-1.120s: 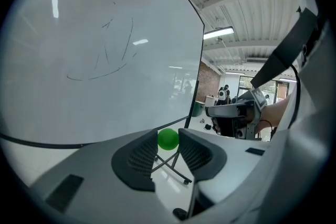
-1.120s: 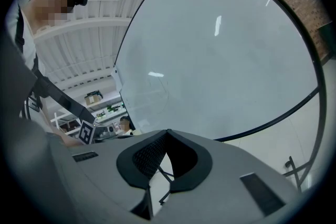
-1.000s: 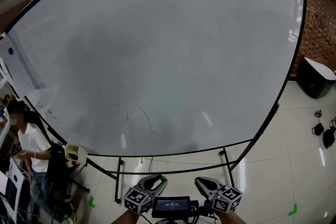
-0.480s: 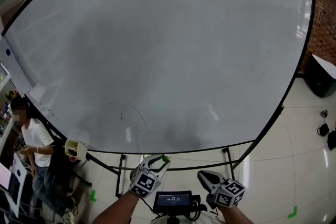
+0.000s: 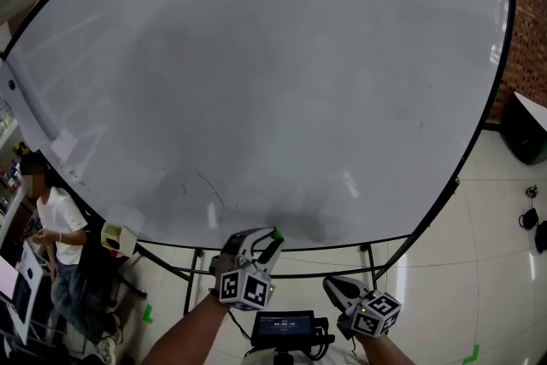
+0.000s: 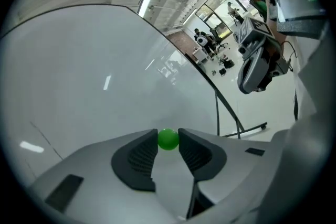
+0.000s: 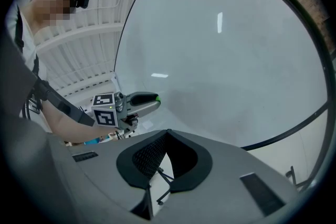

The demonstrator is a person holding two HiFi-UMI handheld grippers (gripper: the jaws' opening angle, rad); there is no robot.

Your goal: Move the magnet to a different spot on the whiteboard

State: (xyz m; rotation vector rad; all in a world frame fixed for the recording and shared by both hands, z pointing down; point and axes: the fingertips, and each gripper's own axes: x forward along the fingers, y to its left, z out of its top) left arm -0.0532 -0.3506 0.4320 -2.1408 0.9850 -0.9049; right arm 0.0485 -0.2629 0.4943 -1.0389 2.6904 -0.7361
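A small green ball magnet sits pinched between the tips of my left gripper, which is shut on it. In the head view this gripper is raised to the lower edge of the big whiteboard, the magnet at its tip, just short of the board. The whiteboard fills the space ahead of the jaws. My right gripper hangs lower and to the right with nothing in it. Its jaws meet at the tips. From there the left gripper shows out to the left.
The board stands on a black frame with legs. A person sits at the far left beside a small tray on the board's rail. A black bin and brick wall are at the right.
My left gripper has risen from low near the floor up to the whiteboard's bottom edge, carrying the green magnet. The right gripper has hardly moved.
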